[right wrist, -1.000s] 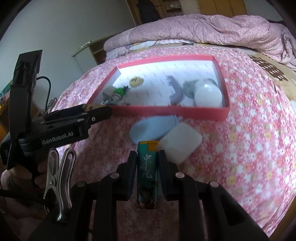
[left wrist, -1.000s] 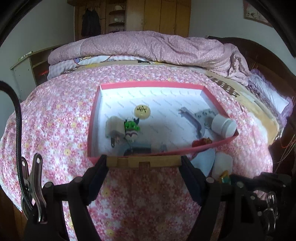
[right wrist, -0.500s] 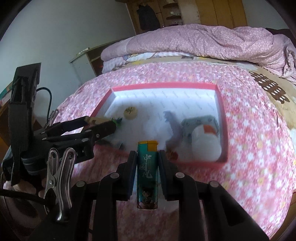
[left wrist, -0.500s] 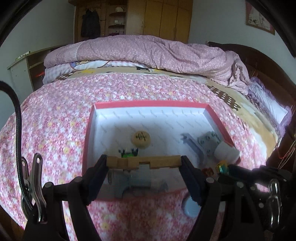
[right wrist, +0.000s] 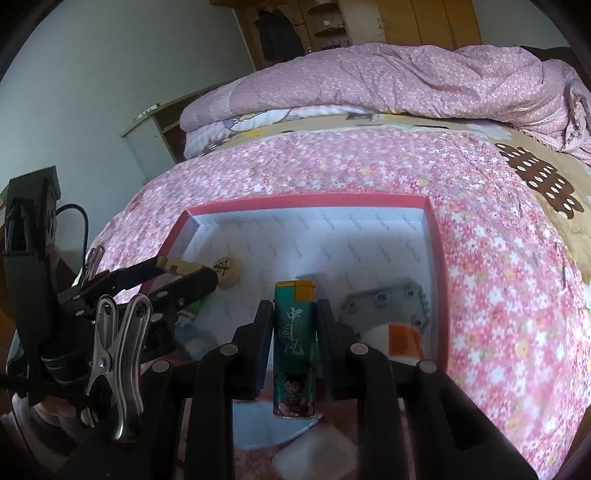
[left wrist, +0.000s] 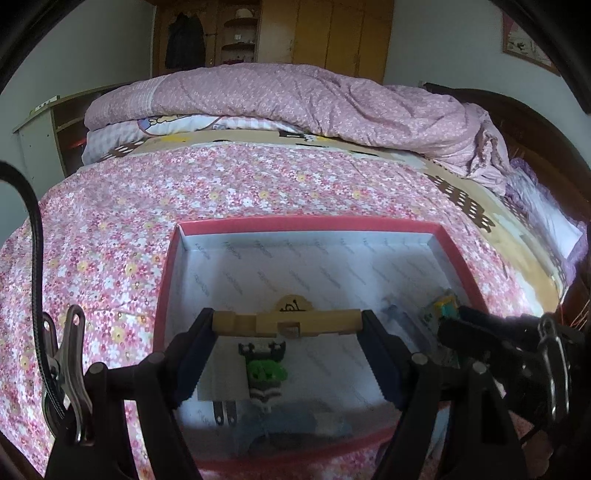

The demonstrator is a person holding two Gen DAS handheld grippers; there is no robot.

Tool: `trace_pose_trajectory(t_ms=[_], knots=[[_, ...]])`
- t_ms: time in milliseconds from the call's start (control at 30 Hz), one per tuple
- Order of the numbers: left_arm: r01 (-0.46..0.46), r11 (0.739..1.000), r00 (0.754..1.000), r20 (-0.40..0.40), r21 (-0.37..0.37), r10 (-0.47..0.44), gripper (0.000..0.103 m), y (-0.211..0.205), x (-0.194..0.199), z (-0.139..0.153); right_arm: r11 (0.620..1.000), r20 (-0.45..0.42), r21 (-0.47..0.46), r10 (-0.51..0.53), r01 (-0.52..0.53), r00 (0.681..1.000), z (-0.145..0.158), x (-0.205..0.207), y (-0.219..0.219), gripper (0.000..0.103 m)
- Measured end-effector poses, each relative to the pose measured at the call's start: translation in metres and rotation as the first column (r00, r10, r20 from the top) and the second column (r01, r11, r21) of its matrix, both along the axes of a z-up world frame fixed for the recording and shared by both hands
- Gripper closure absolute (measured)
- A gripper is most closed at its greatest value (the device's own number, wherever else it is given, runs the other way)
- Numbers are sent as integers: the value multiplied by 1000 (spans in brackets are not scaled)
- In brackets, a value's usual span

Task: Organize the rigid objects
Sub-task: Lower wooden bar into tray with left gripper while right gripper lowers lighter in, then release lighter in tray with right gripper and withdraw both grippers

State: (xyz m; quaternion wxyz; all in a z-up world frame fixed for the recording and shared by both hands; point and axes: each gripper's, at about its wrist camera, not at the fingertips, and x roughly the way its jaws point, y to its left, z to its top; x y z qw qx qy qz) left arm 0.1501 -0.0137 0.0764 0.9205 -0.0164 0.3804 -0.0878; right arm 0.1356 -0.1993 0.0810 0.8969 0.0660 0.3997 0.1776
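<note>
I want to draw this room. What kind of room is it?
A bedroom, most likely. There is a bed with a pink flowered sheet, a rolled-up pink quilt at its far end, and a wooden wardrobe behind it.

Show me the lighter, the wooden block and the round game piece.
lighter (right wrist: 294, 343): right wrist view, middle of its teal body.
wooden block (left wrist: 286, 323): left wrist view, centre of the bar.
game piece (right wrist: 228, 270): right wrist view, its marked top face.

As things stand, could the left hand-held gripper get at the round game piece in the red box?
Probably not yet. The left hand-held gripper is already shut on a wooden block spanning its fingers, so it would have to release that first. The round game piece itself lies uncovered just ahead.
</note>
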Motion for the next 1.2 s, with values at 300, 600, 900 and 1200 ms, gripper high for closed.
trace_pose_trajectory(t_ms=[300, 600, 900, 1200], knots=[[-14, 1000, 999, -32, 5, 14, 23, 0, 18, -9, 1000, -14, -8, -24, 24, 1000, -6, 19, -4, 79], [-14, 999, 999, -52, 32, 16, 22, -3, 22, -16, 998, -29, 0, -56, 56, 998, -10, 27, -11, 79], [-8, 999, 999, -49, 46, 11, 21, -7, 20, -14, 997, -1, -20, -70, 70, 998, -7, 23, -12, 69], [-2, 999, 999, -44, 38, 4, 21, -8, 8, -7, 997, 4, -18, -68, 68, 998, -1, 10, -14, 69]])
